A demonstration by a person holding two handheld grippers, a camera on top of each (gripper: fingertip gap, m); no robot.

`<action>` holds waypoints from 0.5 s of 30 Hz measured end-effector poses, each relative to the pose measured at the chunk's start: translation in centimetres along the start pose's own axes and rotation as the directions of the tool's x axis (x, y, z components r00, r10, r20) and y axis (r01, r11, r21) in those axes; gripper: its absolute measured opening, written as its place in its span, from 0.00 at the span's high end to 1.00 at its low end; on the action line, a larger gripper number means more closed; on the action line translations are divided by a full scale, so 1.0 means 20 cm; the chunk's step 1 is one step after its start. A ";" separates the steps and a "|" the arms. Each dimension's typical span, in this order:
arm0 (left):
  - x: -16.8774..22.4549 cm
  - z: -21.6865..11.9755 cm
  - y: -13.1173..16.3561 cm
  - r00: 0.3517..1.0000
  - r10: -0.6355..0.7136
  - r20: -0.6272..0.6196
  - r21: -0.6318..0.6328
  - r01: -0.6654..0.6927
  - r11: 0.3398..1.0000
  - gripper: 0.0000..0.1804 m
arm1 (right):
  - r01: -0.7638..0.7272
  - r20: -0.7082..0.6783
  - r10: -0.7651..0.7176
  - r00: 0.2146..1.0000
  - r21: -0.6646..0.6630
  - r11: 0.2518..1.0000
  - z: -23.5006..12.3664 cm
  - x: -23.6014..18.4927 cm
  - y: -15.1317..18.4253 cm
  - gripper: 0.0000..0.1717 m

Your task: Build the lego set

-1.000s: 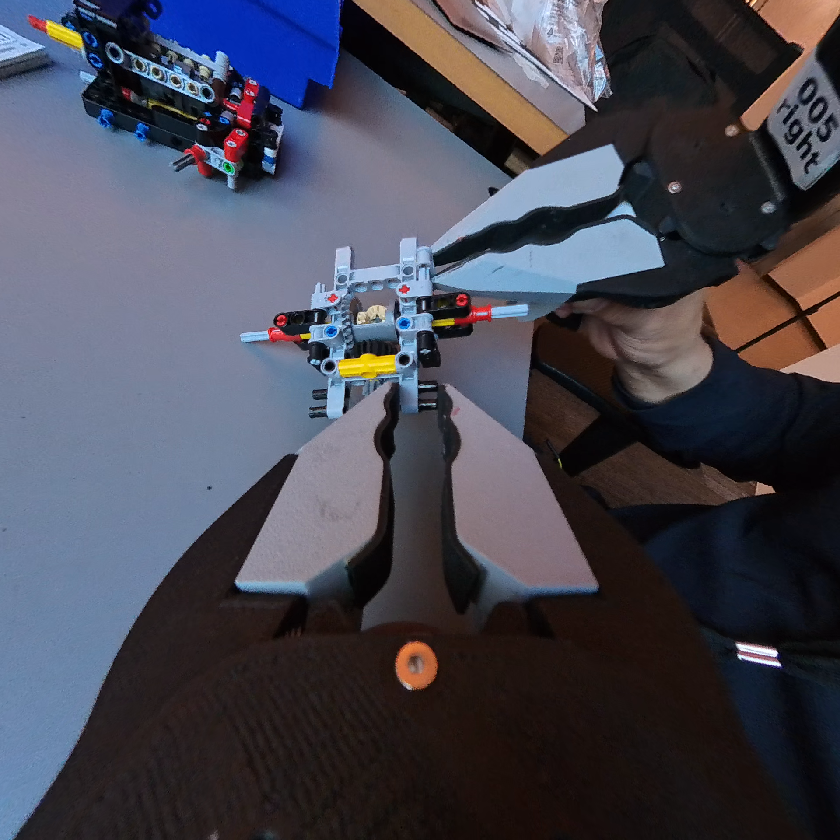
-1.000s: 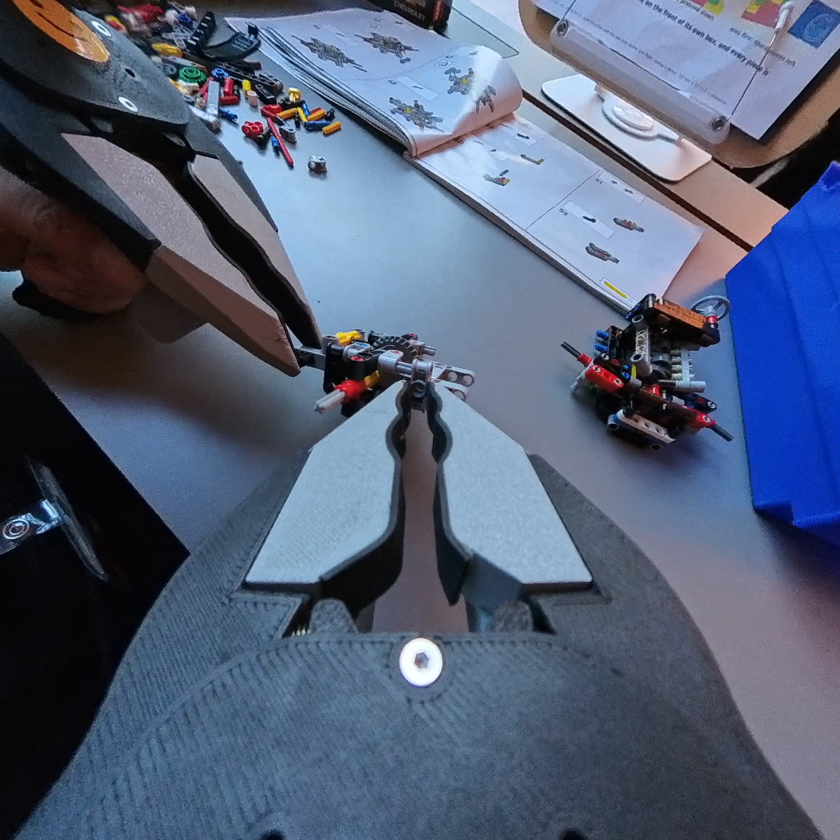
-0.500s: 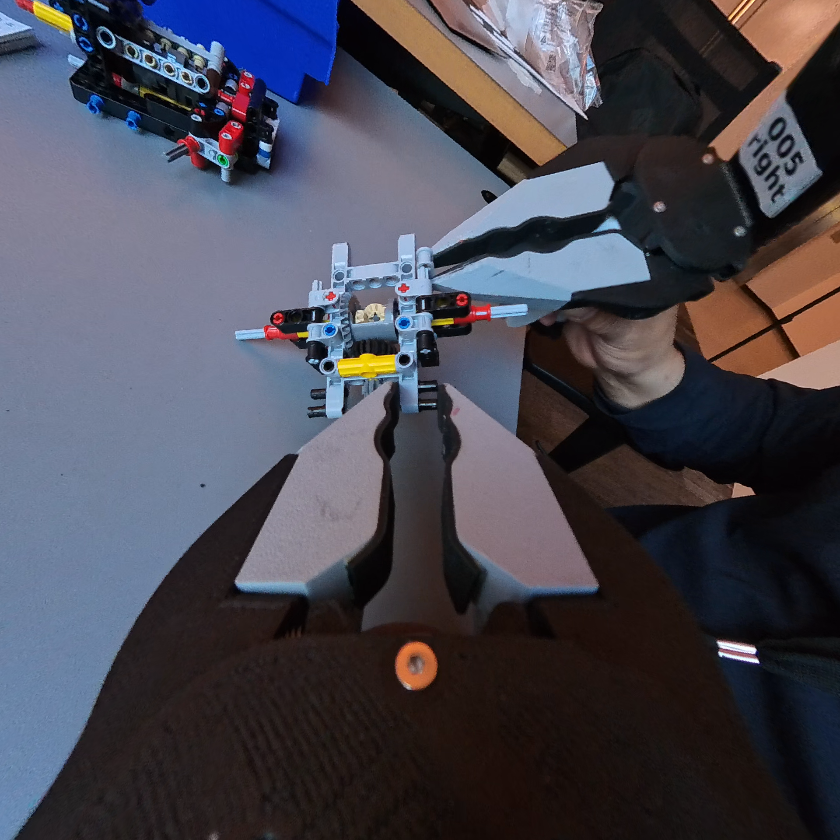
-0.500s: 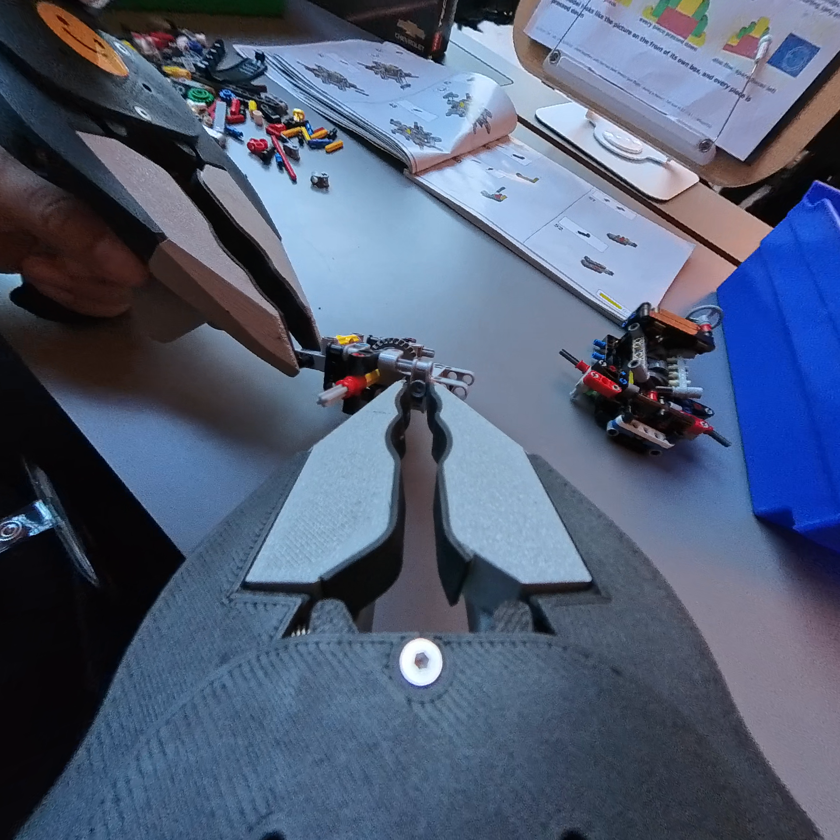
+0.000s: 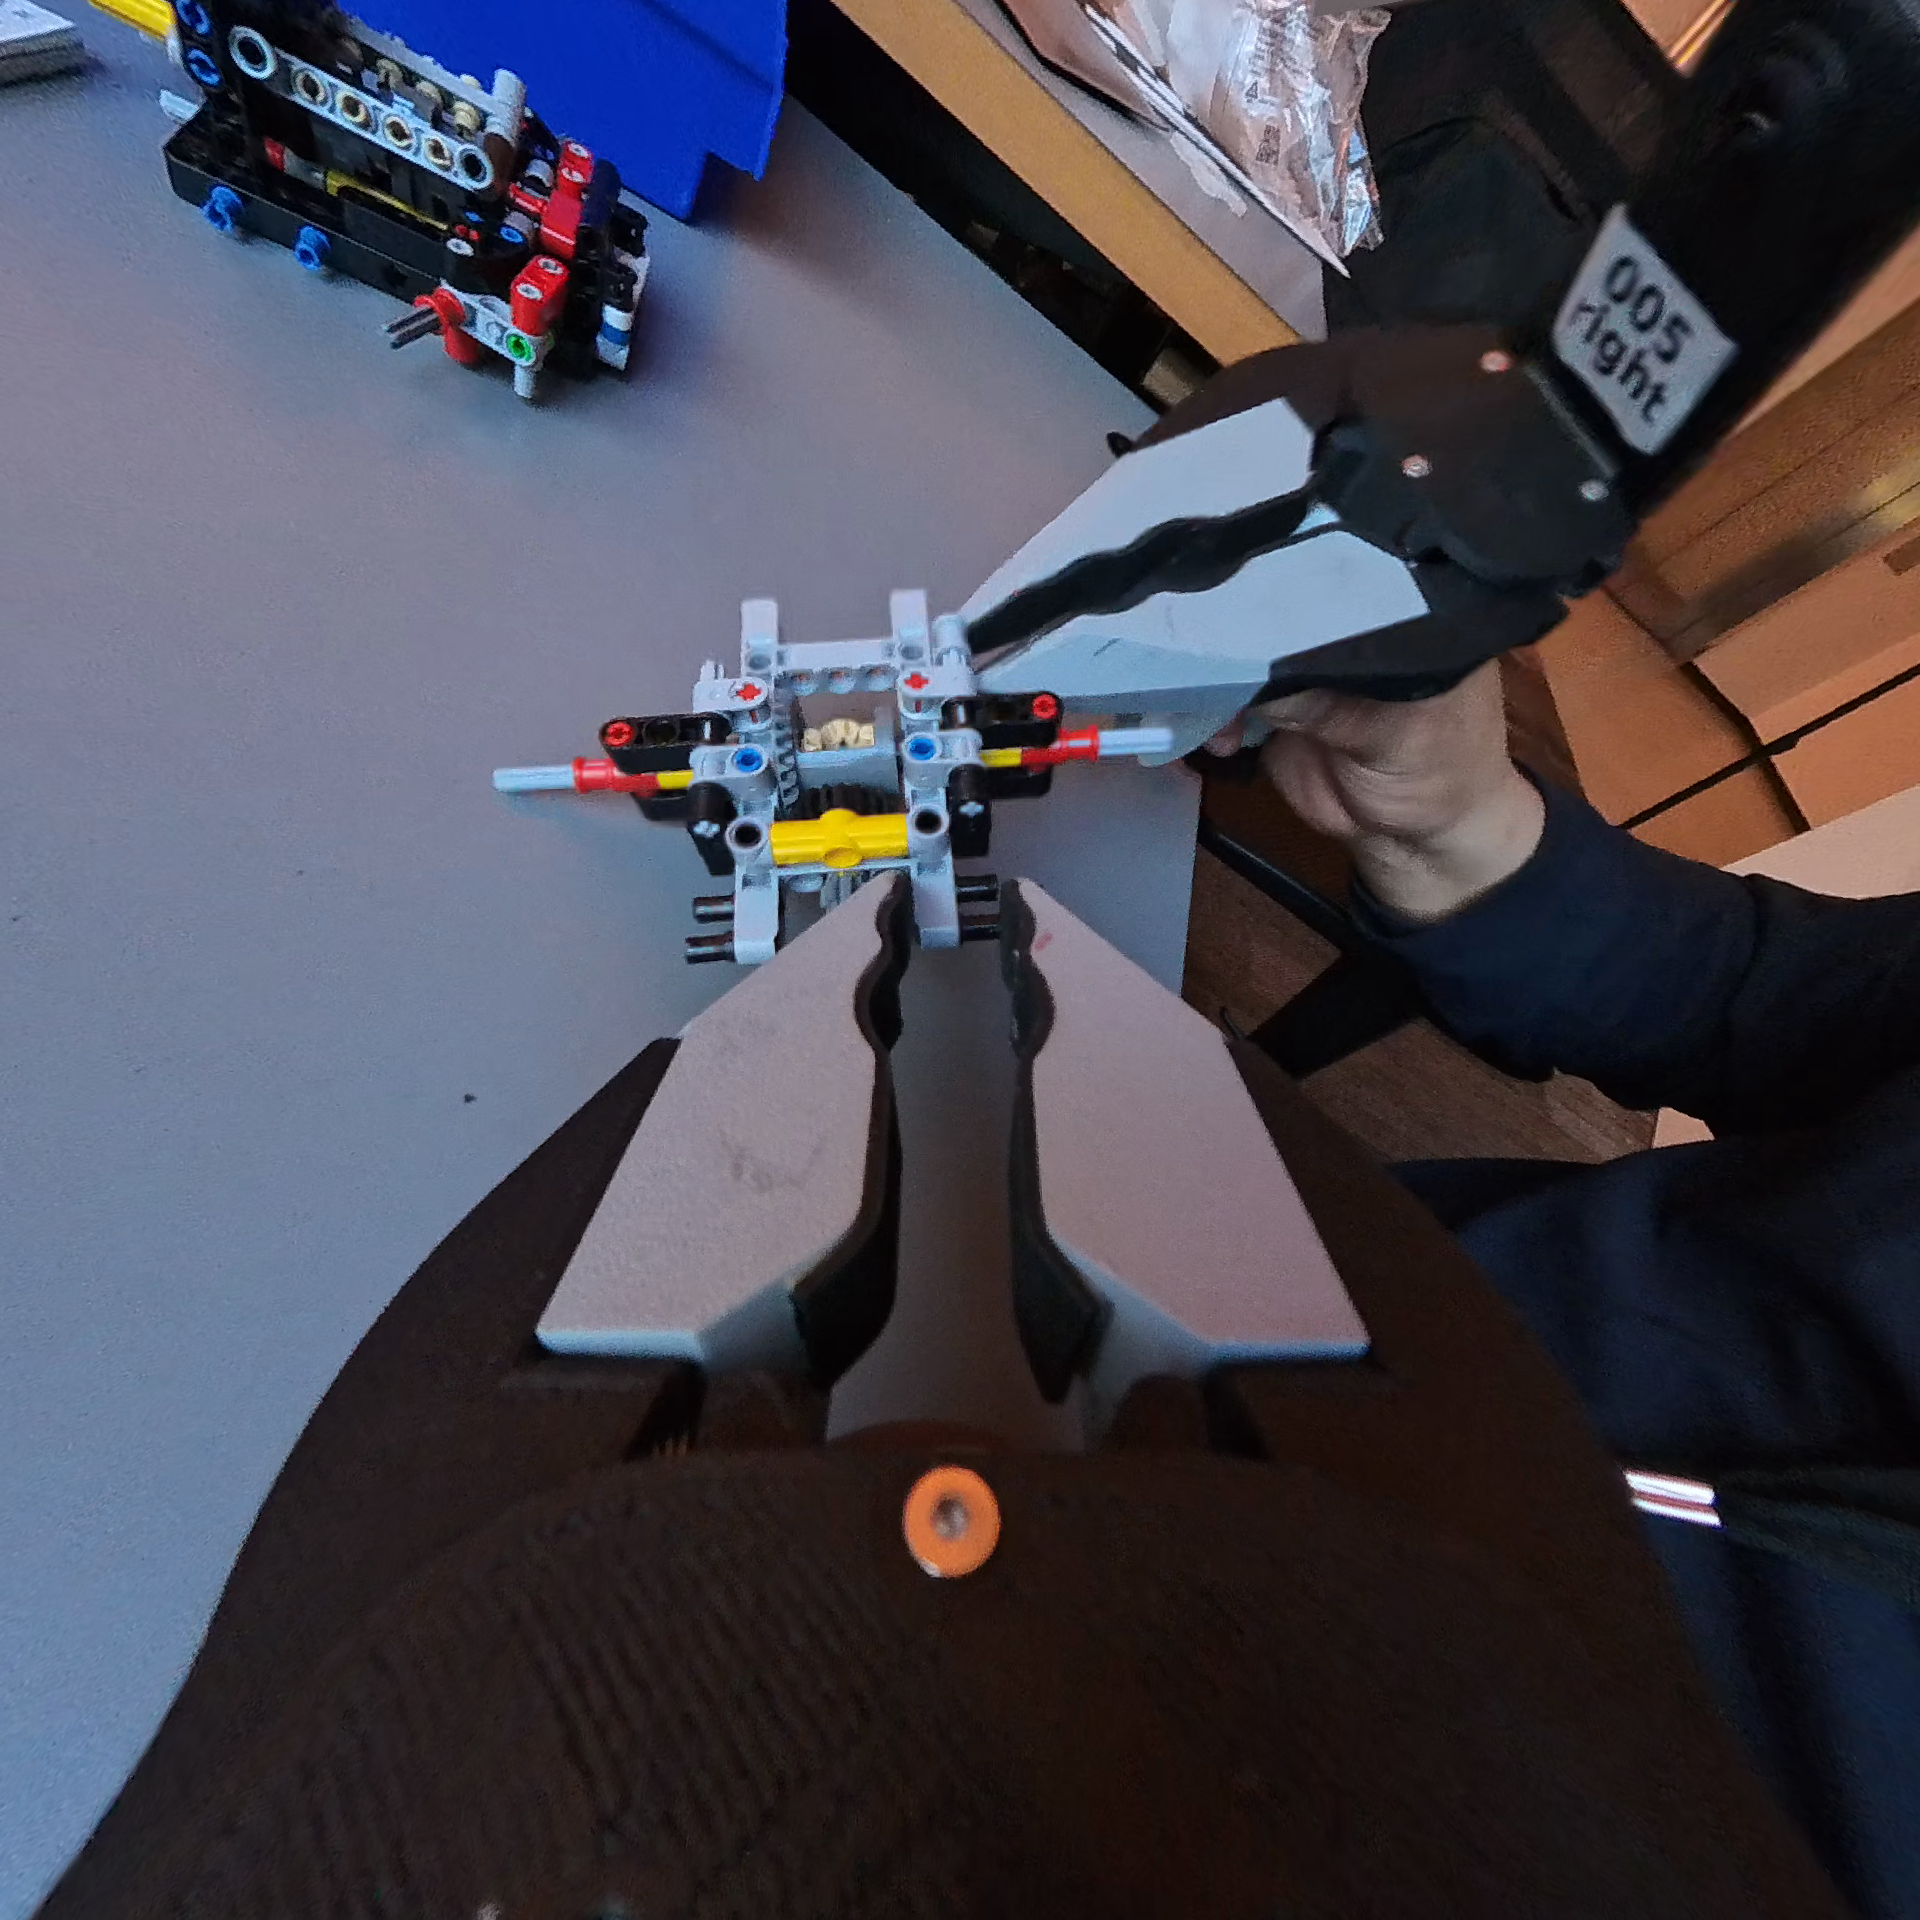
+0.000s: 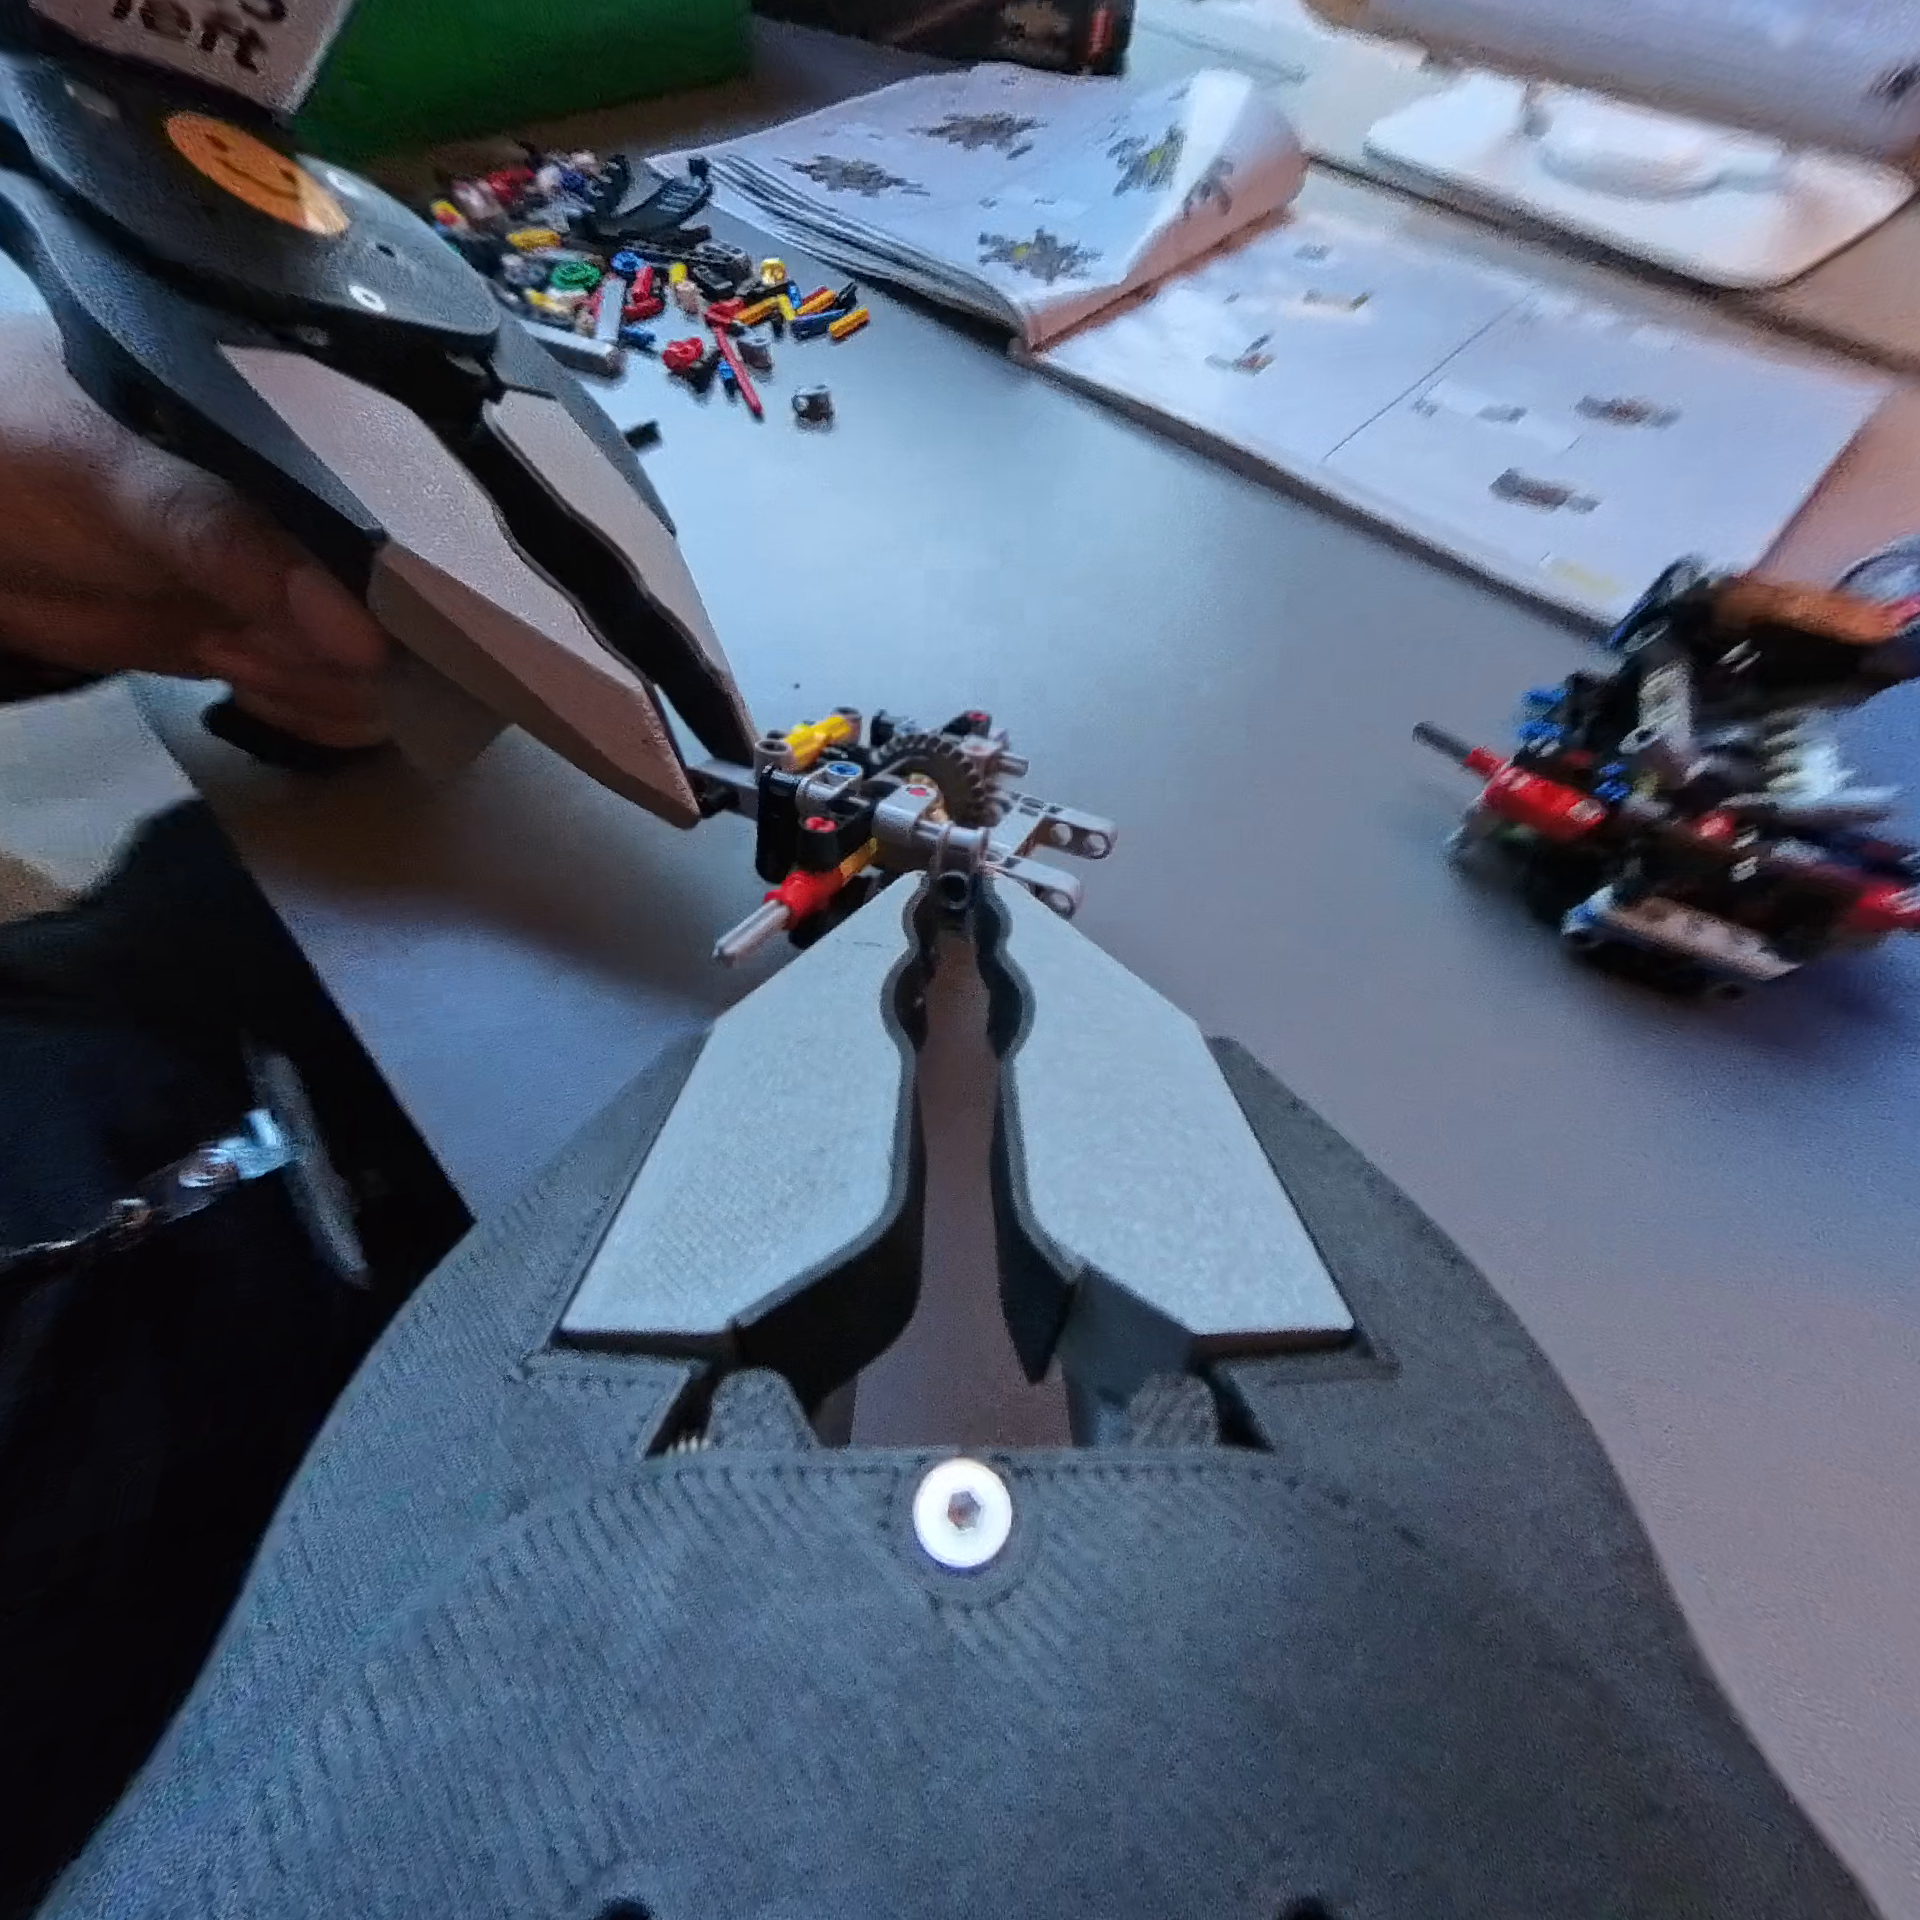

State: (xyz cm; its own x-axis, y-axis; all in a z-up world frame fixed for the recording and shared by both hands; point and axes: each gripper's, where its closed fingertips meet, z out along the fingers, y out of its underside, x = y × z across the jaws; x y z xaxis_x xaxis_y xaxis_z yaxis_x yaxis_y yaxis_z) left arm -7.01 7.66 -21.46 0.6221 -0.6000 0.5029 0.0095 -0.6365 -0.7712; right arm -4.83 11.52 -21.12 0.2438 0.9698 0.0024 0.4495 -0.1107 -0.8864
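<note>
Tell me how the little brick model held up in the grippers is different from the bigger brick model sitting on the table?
The small gear assembly is mostly light grey with a yellow connector; the larger model is mostly black with red parts. The small one is lifted off the grey table, clamped by the left gripper and right gripper; the larger one rests on the table, untouched. Both are built from pinned beams and axles.

A grey table point(image 5: 260, 623) fills most of the view, its right edge giving onto a brown wooden floor point(image 5: 1475, 1101). Past its far edge runs a light wooden counter point(image 5: 1091, 166), and cardboard boxes point(image 5: 1808, 644) stand to the right.
</note>
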 end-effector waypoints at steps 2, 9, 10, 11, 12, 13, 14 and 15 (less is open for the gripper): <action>-0.01 0.00 -0.01 1.000 -0.008 0.000 0.008 0.008 1.000 0.92 | -0.111 0.083 0.111 0.990 0.006 0.994 0.01 0.00 0.02 0.98; -0.01 -0.01 -0.01 0.999 -0.038 -0.017 0.012 0.039 0.999 0.92 | -0.214 0.157 0.209 0.965 0.014 0.977 0.01 0.00 0.00 0.98; -0.01 -0.01 -0.01 0.999 -0.043 -0.017 0.014 0.043 0.999 0.92 | -0.211 0.153 0.207 0.966 0.009 0.977 0.01 0.00 0.01 0.98; -0.02 -0.01 -0.01 0.999 -0.046 -0.018 0.015 0.047 0.999 0.92 | -0.211 0.152 0.207 0.966 0.007 0.978 0.01 0.00 0.01 0.98; -0.02 -0.01 -0.02 0.999 -0.049 -0.019 0.017 0.050 0.999 0.92 | -0.212 0.151 0.209 0.966 0.004 0.977 0.01 0.00 0.01 0.98; -0.02 -0.01 -0.02 0.999 -0.051 -0.018 0.017 0.051 0.999 0.92 | -0.216 0.151 0.213 0.965 0.000 0.976 0.01 0.00 0.01 0.98; -0.02 -0.01 -0.01 0.999 -0.052 -0.016 0.015 0.052 0.999 0.92 | -0.219 0.151 0.217 0.964 -0.004 0.976 0.02 0.00 0.01 0.98; -0.02 -0.01 -0.01 0.999 -0.052 -0.013 0.014 0.052 0.999 0.92 | -0.222 0.150 0.221 0.964 -0.009 0.975 0.02 0.00 0.02 0.98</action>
State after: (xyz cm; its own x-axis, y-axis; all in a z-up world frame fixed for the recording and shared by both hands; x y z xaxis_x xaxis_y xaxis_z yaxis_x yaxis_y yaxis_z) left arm -7.39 8.00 -21.42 0.6104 -0.5726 0.5473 0.0528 -0.6600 -0.7494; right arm -4.95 11.57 -21.60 0.2053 0.9427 -0.2632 0.3915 -0.3255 -0.8607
